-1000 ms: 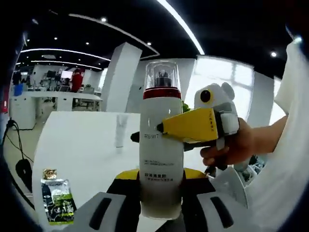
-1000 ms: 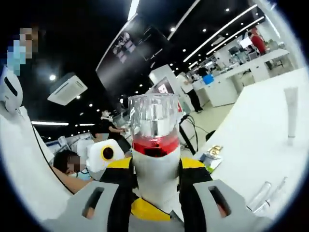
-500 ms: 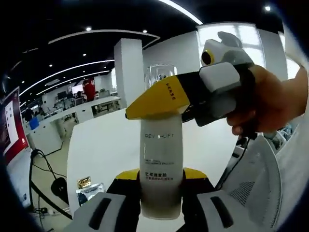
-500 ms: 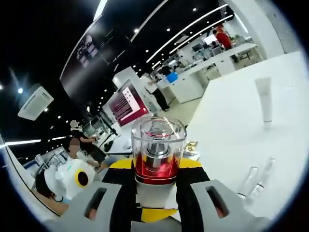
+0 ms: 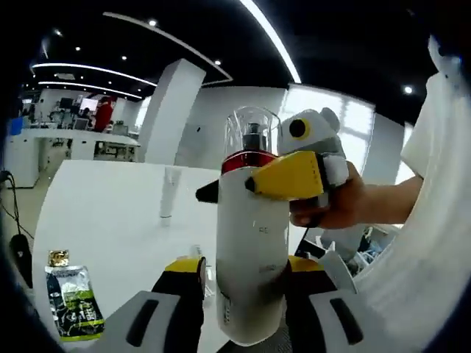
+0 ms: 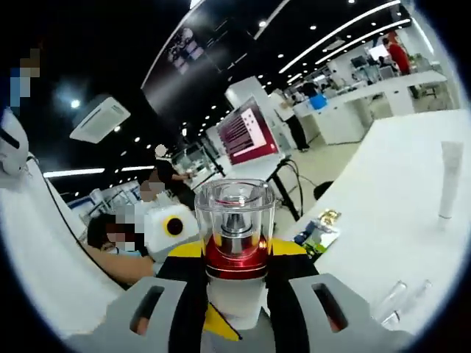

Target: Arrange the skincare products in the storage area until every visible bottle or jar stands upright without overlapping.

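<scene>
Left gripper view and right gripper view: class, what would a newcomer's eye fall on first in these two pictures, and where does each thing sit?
The tall white pump bottle with its red collar and clear cap stands at the centre of the left gripper view, clamped low by the left tongs and high by the yellow right tongs. In the right gripper view its clear cap rises between the right tongs. On the white table stand a white tube and, lower left, a green sachet.

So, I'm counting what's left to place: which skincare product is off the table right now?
The white pump bottle with the red collar and clear cap, held in both tongs; the white tube stands on the white table.
</scene>
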A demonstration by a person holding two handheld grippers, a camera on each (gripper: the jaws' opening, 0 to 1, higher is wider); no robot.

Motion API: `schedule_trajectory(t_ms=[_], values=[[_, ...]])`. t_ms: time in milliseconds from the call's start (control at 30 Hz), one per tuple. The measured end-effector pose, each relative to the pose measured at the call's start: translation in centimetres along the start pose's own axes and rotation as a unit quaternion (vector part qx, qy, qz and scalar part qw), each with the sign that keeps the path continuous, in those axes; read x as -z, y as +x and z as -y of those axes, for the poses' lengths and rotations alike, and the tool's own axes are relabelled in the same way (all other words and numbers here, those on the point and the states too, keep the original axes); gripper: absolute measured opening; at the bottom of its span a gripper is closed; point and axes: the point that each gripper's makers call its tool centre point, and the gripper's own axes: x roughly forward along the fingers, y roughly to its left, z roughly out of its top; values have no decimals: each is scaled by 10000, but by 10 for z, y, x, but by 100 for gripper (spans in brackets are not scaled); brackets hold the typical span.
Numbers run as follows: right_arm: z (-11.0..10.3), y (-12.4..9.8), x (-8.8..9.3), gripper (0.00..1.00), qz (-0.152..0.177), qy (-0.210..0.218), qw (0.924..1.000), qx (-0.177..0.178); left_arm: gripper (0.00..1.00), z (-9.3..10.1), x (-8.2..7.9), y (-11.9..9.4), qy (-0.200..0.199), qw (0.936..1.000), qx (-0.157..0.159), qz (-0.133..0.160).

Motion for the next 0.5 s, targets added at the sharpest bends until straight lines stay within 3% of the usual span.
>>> schedule_trajectory(t_ms=[200,267,300,500], values=[[-17,-1,8,27,-280,-23,9981,-548,40,24,-5,3,-260,9963,803,178],[-23,-3,5,27,-208,162,9964,-806,38,27,-7,1,-315,9951,915,214],[-26,-4,4,27,-217,185,9953,-926,38,36,-8,-1,-387,9923,1150,248],[-40,-5,-7,27,-64,475,9879,-1476,35,49,-14,-7,-641,9854,1517,441]])
